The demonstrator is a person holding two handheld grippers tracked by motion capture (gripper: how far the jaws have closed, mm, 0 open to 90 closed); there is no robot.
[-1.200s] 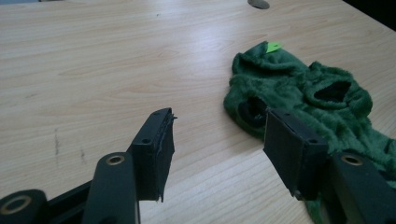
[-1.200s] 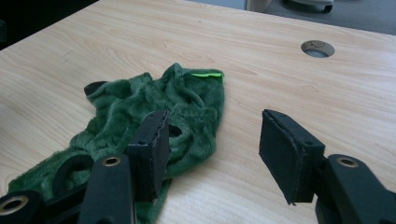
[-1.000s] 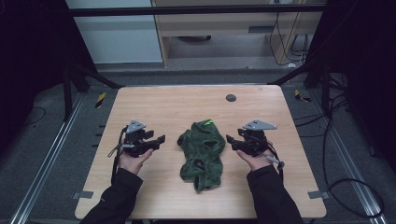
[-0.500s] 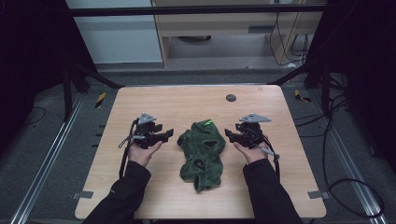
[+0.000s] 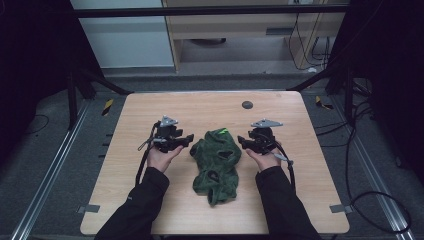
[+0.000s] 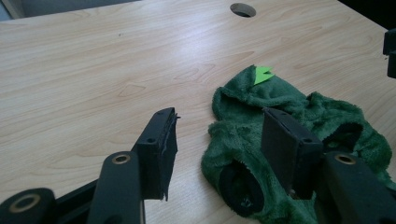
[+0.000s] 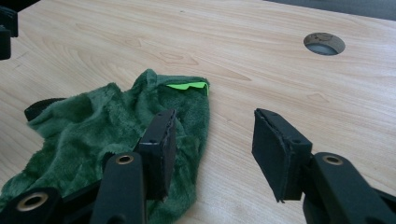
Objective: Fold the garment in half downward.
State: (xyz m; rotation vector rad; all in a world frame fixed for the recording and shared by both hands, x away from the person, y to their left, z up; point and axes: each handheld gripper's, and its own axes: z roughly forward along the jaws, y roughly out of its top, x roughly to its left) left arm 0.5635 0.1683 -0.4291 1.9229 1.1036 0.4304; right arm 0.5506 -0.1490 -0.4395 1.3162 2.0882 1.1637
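On the pale wooden table (image 5: 150, 200), a crumpled dark green fleece garment (image 5: 216, 162) lies in a heap near the middle, a little toward the person's side. A small bright green tag (image 5: 222, 132) shows at its far end, and the same tag (image 6: 263, 74) stands out clearly in the left gripper view. Dark openings, like sleeve or leg holes, gape in the plush fabric.

The left gripper (image 5: 186, 141) sits just beside the garment's left edge, held low over the tabletop in the person's left hand (image 5: 161, 156). Its black jaws stand spread, having just been closing a little. In the left gripper view one jaw is over bare wood and the other over the fleece, with the garment's edge reaching into the gap, but the pads do not press on it.

The right gripper (image 5: 242, 143) mirrors it at the garment's right edge, cradled in the right hand (image 5: 265, 159). Its jaws are likewise spread and have just been closing slightly. In the right gripper view one jaw hangs over the green fleece (image 7: 107, 130) and the other over bare table, nothing pinched.

A round cable hole (image 5: 247, 105) sits in the table beyond the garment, well apart from it. Cables trail back from both grippers along the dark sleeves.
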